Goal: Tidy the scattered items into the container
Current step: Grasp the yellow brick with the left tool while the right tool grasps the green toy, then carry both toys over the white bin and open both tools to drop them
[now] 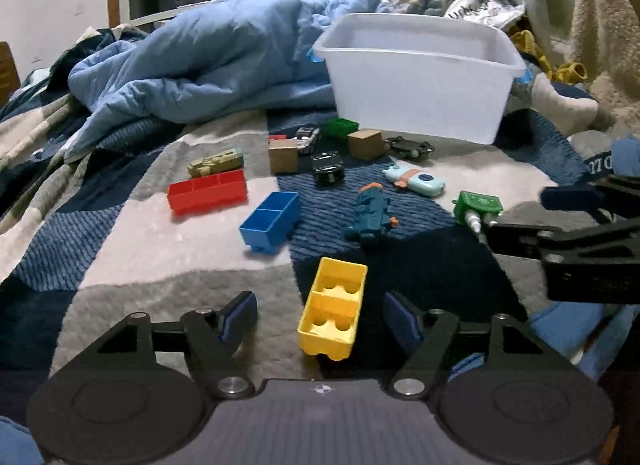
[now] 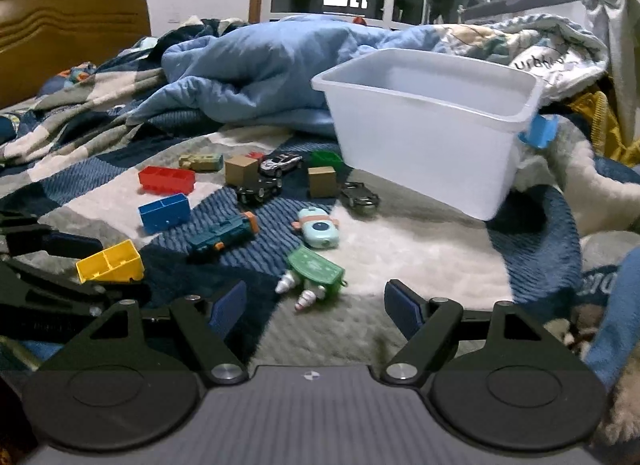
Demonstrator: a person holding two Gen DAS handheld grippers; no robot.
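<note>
Left gripper (image 1: 320, 317) poised around the yellow brick (image 1: 332, 311), jaws wide and not yet pressing on it.

To take it well, the left jaws need to settle lower and square to the brick's 2 long walls, then close on the hard plastic rather than on the soft blanket (image 1: 140, 249) beneath; the brick lies tilted with its hollow, ribbed underside up (thin walls, so a grip across the narrow width looks safest). The right gripper (image 2: 316, 305) hovers open and empty just short of the green toy (image 2: 314, 271), a glossy piece with 2 small white cones. The white bin (image 1: 420, 101), smooth and translucent, stands at the far edge of the scatter, apparently empty, well apart from the brick. The red brick (image 1: 206, 191), blue brick (image 1: 270, 221), 2 cardboard-coloured cubes and small toy cars lie between.
</note>
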